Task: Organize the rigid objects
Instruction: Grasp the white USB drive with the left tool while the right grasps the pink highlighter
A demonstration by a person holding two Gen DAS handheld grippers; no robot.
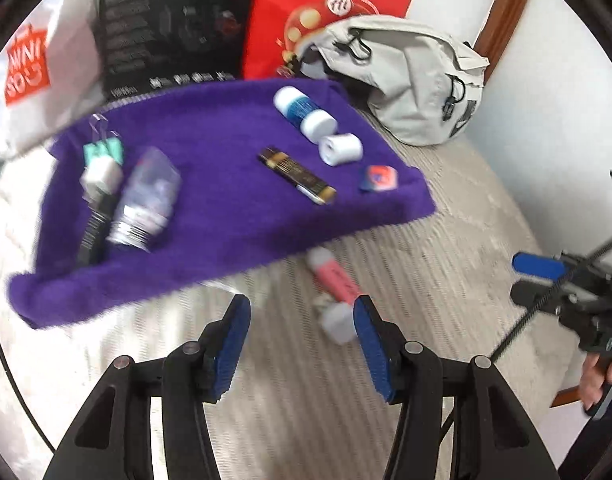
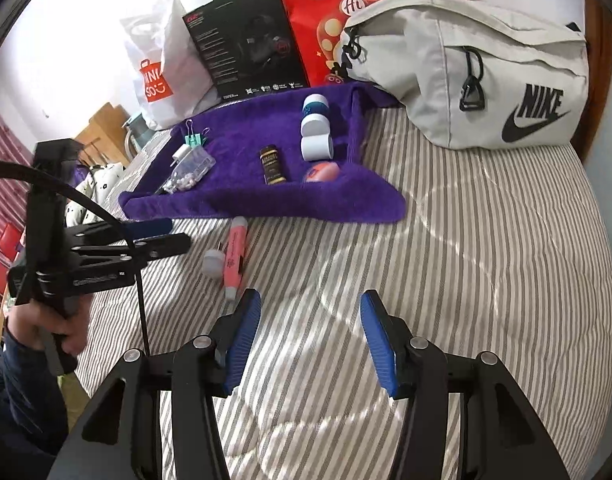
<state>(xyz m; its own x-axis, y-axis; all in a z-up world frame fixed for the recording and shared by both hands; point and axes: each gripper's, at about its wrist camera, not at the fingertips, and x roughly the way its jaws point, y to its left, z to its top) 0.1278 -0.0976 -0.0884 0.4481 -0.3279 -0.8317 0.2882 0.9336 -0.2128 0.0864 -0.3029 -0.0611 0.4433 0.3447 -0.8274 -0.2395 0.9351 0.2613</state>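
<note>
A pink highlighter [image 2: 234,254] lies flat on the striped bed, ahead and left of the right tool, with a small white round cap [image 2: 214,263] touching its left side. Farther ahead, on the purple towel [image 2: 246,200], rest the others: a clear box of pale beads [image 2: 188,170] with a teal binder clip [image 2: 196,139] behind it at the left, a black-and-gold tube [image 2: 272,166] in the middle, two white-capped containers [image 2: 315,114] and a white cylinder [image 2: 315,148] in a row to the right, and a red-and-blue piece [image 2: 321,172] nearest.
</note>
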